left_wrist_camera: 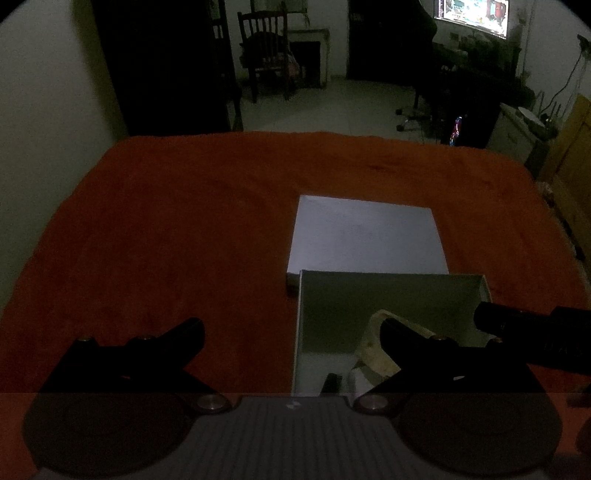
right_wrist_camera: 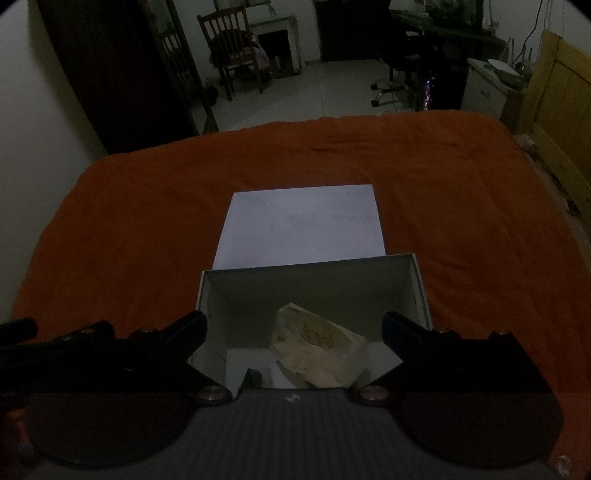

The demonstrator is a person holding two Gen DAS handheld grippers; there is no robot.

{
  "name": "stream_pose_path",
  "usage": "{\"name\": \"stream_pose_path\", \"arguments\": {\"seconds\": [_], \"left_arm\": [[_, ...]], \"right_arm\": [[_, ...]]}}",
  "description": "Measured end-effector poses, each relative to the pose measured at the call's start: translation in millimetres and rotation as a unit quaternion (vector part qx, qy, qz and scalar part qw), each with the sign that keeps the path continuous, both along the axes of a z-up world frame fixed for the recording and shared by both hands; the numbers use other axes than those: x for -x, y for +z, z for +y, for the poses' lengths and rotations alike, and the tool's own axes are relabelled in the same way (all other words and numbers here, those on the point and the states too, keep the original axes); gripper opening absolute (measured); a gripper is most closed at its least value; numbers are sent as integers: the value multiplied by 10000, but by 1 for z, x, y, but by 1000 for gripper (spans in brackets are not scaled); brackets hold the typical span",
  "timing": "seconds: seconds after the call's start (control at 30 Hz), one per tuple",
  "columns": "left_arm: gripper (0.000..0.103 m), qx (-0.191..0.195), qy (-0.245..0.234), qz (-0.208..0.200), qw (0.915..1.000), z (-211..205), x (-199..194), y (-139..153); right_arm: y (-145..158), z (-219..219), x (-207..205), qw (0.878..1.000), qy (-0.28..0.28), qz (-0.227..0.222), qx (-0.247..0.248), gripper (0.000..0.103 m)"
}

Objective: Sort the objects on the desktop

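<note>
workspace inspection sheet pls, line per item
surface: orange cloth covers the table
job's things: open white box holding a pale crumpled lump and a small dark item; flat white lid just beyond it
clutter: nothing seen
grippers: left gripper and right gripper, jaws open, empty
cables: cords on the far right wall
surroundings: dim room, wooden chair, lit screen

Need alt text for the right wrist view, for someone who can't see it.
The open right tool hangs over an open white box holding a pale, crumpled lump. Behind the box a flat white lid lies on the orange cloth.
</note>
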State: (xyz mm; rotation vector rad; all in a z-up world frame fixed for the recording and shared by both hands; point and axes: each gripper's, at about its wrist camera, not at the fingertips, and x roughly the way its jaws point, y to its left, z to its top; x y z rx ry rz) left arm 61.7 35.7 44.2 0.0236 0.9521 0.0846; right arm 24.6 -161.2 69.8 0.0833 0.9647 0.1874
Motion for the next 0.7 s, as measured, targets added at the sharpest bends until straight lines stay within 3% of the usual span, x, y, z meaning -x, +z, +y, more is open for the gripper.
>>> {"name": "stream_pose_path", "arguments": {"seconds": [0.7], "left_arm": [[103, -138, -48, 285, 9995, -3, -1, -16]], "right_arm": [[-18, -1, 0, 9995, -30, 288, 157, 103]]}}
